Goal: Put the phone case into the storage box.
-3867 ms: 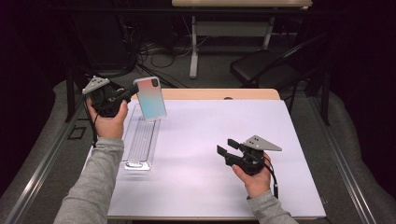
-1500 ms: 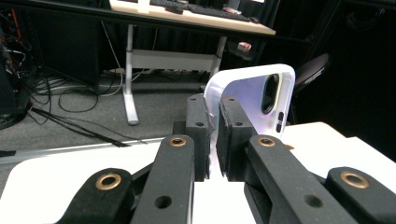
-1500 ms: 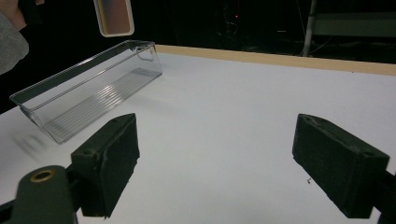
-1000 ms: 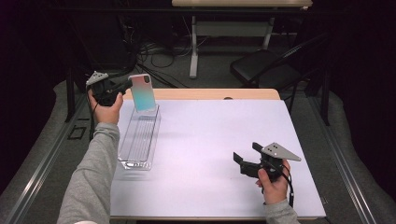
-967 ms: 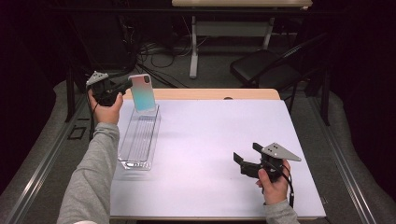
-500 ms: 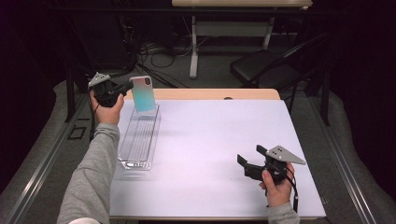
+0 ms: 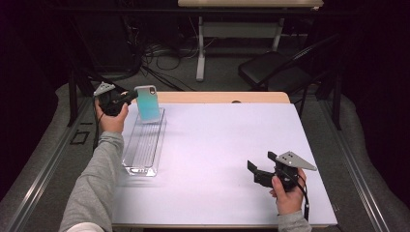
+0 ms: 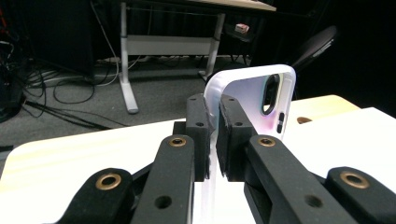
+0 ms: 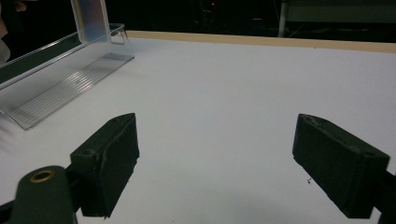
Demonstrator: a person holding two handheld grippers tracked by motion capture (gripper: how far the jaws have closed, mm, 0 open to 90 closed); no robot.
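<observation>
Clear tray (image 7: 145,150) hides phone case's (image 7: 148,102) lower edge

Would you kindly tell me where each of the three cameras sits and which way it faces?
High view: above the person's side, facing forward and down on the white table; both grey-sleeved forearms and both grippers show.
Left gripper view: rides the left gripper, looking along jaws shut on the pale plastic phone case.
Right gripper view: rides the right gripper, open, facing the clear plastic tray.
Shared: the tray, the table.
</observation>
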